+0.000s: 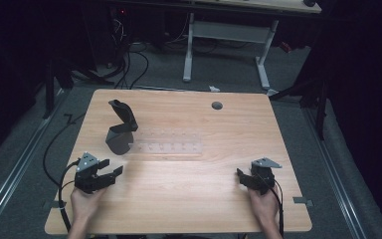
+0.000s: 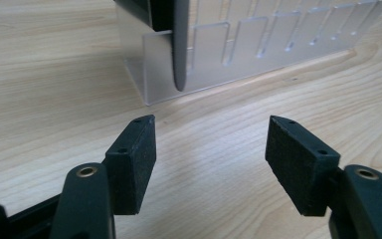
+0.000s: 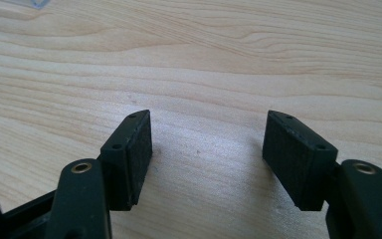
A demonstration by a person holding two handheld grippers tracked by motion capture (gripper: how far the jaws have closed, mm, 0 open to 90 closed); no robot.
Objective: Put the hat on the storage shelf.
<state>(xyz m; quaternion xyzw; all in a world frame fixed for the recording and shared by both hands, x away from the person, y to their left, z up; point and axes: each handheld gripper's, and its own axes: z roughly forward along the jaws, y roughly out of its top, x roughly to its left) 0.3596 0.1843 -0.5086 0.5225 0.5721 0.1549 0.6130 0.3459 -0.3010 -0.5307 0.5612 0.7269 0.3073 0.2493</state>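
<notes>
At the lower left of the high view, the left gripper [image 1: 110, 171] is resting on the table [image 1: 189, 199] with jaws spread wide, gripping nothing; the right gripper [image 1: 242, 175], lower right, is likewise gaping empty. Farther up, left of centre, the clear rack [image 1: 166, 144] is lying with its long axis running left to right, transparent and slotted. At its left end the dark scoop-like tool [image 1: 121, 130] is standing, leaning toward the upper left.

A light wooden table [image 1: 179, 204] fills the middle of the high view, with a small round grey grommet [image 1: 217, 105] set in it toward 1 o'clock. Beyond it at 12 o'clock stands a white desk frame [image 1: 226, 31]; black cables [image 1: 129, 64] lie on the grey floor at 11 o'clock.
</notes>
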